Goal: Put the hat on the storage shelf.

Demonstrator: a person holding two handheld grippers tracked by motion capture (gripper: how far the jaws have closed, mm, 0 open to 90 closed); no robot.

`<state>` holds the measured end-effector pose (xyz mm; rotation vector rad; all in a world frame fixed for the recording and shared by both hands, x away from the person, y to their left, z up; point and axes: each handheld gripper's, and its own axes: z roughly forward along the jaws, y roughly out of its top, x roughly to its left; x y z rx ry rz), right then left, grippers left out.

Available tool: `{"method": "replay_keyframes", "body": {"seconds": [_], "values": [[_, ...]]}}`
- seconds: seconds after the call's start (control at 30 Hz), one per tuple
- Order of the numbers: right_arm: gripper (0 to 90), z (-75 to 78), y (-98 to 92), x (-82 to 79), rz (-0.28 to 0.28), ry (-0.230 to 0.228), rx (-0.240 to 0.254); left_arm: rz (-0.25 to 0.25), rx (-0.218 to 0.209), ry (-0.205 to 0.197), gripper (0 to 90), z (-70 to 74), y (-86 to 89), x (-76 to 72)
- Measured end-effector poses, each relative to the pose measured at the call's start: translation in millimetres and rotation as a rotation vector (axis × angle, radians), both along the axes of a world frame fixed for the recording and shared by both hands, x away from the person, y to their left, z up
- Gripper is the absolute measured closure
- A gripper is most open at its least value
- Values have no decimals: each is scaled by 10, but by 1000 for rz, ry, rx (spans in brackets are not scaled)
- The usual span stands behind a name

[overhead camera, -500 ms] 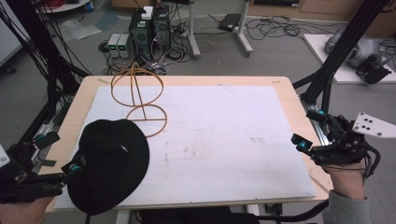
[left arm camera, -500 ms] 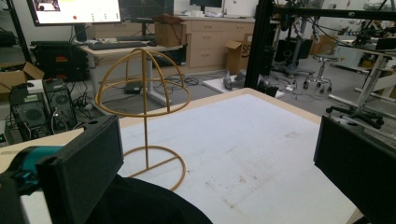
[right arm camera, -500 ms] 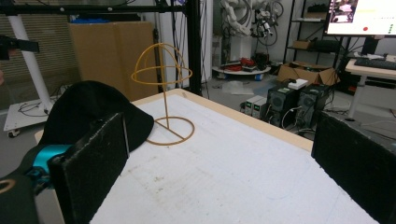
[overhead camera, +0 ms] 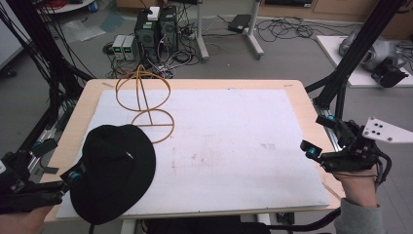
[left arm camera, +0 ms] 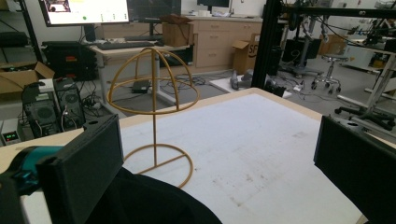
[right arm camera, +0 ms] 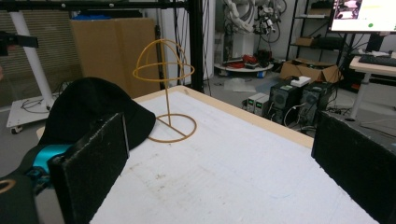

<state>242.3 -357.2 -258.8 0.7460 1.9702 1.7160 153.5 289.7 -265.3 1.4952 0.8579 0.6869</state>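
Note:
A black brimmed hat (overhead camera: 114,170) lies on the white mat (overhead camera: 243,146) at the front left. Behind it stands a yellow wire hat stand (overhead camera: 143,92) with a ring base. My left gripper (overhead camera: 61,161) is open at the hat's left edge, one jaw tip right at the brim. In the left gripper view the hat (left arm camera: 154,200) lies low between the wide jaws, with the stand (left arm camera: 154,93) beyond. My right gripper (overhead camera: 315,132) is open over the table's right edge, holding nothing. The right gripper view looks across the mat to the hat (right arm camera: 88,112) and the stand (right arm camera: 163,70).
The wooden table (overhead camera: 297,92) borders the mat on all sides. Black frame posts (overhead camera: 355,53) rise at both sides of the table. Computer towers (overhead camera: 156,27) and cables sit on the floor behind it.

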Motion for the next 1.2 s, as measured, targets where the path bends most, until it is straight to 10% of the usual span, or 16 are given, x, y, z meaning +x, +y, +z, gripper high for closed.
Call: {"method": "replay_keyframes", "body": {"seconds": [0.47,1.2], "values": [[31,-18,-85,-17,-23,10,10,0,1,14,18,3,32,55],[31,-44,-105,-10,-14,28,18,6,4,56,17,143,227,528]]}}
